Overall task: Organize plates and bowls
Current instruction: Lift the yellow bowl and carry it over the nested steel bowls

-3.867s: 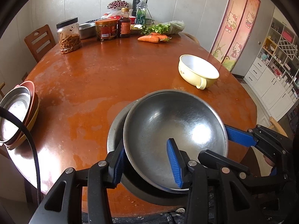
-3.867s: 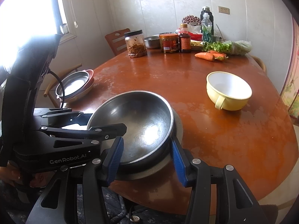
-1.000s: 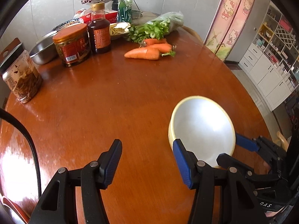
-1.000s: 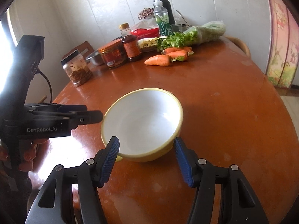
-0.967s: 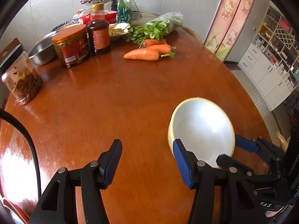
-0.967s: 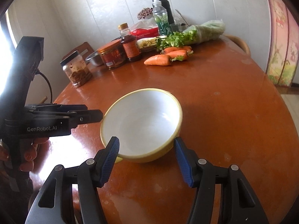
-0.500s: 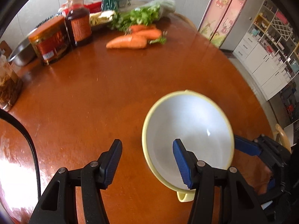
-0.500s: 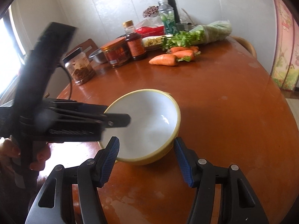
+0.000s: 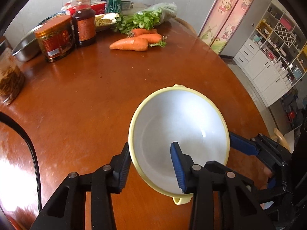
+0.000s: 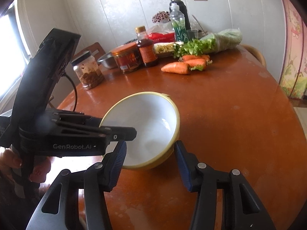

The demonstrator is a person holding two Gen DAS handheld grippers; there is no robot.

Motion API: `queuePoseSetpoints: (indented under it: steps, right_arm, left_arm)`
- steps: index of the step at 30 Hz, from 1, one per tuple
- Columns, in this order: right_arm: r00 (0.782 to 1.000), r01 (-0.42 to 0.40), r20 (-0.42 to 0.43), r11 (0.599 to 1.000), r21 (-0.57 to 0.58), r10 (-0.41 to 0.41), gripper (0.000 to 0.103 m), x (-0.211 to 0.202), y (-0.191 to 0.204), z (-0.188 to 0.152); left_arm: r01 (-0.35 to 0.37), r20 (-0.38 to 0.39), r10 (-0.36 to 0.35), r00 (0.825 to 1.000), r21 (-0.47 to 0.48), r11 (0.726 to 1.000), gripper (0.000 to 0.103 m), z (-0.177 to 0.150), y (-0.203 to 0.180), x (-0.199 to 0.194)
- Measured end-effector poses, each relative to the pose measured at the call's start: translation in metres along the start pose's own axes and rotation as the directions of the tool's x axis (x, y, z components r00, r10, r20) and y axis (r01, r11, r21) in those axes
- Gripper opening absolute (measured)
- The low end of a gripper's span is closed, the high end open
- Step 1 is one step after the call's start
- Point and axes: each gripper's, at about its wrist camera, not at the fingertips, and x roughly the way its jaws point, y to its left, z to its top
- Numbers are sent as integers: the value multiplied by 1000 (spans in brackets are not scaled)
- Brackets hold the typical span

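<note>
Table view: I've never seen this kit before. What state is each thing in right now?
Yellow bowl: right way up, empty, gripped at its rim.
Left gripper: jaws shut on the bowl's wall, one inside and one outside.
Right gripper: jaws have just been closing with the bowl's near edge between them, not clearly pressing.
Sauce bottle: upright, capped.
Red-lidded jar: lid on.

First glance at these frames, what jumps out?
The yellow bowl with a white inside, near the table's close edge, straddled by the left gripper: one blue-padded finger outside the rim, one inside. The right gripper brackets its other side. Beyond them, carrots lie beside jars at the far edge.
</note>
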Motion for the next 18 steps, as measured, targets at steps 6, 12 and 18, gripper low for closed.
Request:
queuePoseSetpoints:
  steps: [6,12,18]
  right_arm:
    - [999,-12,37,999,-39,13,53,-18,22,2]
    - [997,-10,77,997,-77,16,53,-39,45,0]
    - [993,-19,113,993,-112,31,53,-63,64,-7]
  left_arm:
    - [-17,56,19,998,-31,999,41,-15,3,-33]
    - [-27,107,31,994,-41,999,41,-31,-2,-67]
    - [-33,154,41,987,-54,998,41,-53,-7,-96]
